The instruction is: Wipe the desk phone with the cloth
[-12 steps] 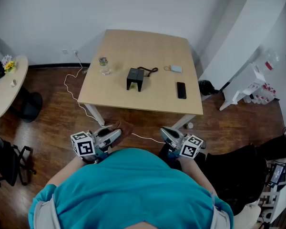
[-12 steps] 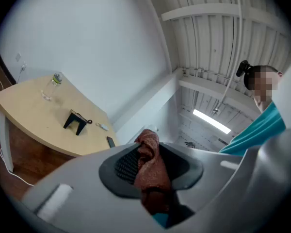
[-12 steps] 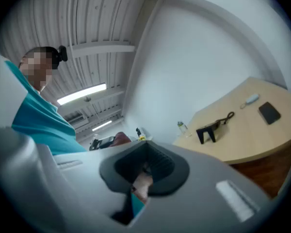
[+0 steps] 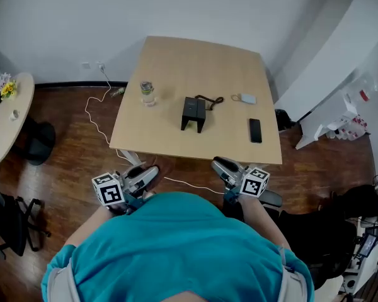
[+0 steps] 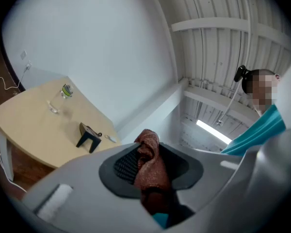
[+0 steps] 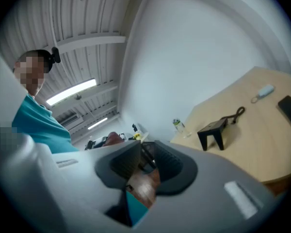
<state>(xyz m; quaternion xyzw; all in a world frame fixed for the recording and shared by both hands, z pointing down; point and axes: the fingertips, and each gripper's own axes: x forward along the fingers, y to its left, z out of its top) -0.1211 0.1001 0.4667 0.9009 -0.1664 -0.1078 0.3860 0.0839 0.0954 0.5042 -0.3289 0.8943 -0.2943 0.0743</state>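
Note:
The black desk phone (image 4: pixel 194 112) stands mid-table on the light wooden desk (image 4: pixel 176 61), with its cord curled beside it. It also shows small in the left gripper view (image 5: pixel 88 136) and in the right gripper view (image 6: pixel 214 130). My left gripper (image 4: pixel 148 172) hangs low before the desk's front edge, away from the phone. It is shut on a reddish-brown cloth (image 5: pixel 149 166), which sticks up between its pads. My right gripper (image 4: pixel 220 164) is just short of the same edge. Its jaws stand slightly apart (image 6: pixel 146 161) with nothing between them.
A clear bottle (image 4: pixel 147 93) stands left of the phone. To the phone's right lie a small white item (image 4: pixel 246 98) and a dark smartphone (image 4: pixel 256 130). A white cable (image 4: pixel 96 121) trails over the wooden floor. A round side table (image 4: pixel 6 118) and a black chair (image 4: pixel 12 222) stand at the left.
The desk now sits closer and further right in the head view. My right gripper has risen a little toward the desk's front edge. The left one has barely moved.

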